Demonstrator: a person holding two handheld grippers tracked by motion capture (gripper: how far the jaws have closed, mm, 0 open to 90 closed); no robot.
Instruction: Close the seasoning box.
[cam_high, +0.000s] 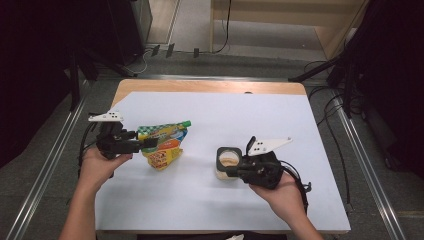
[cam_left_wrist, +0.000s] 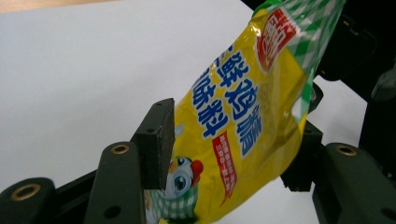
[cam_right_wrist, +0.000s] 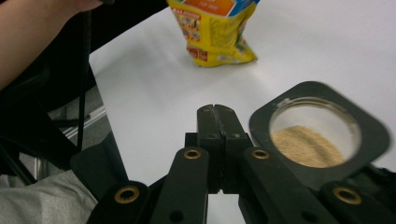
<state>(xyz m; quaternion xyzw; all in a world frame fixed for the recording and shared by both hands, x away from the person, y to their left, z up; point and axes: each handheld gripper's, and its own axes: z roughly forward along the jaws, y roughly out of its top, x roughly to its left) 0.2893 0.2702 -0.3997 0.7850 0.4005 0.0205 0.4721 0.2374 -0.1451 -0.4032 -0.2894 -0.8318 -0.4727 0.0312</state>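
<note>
A yellow and green seasoning pouch stands tilted on the white table top, its bottom resting on the sheet. My left gripper is shut on its upper part. In the left gripper view the pouch bulges between my left gripper's pads, and the left pad presses its edge. A clear jar with a black square rim holds tan powder. My right gripper lies just beside it at the near side, shut and empty. In the right gripper view the right gripper has its jaws together, left of the jar.
The white sheet covers most of the wooden table. Metal rails and cables run along the floor on both sides. The person's arm crosses the upper left of the right gripper view.
</note>
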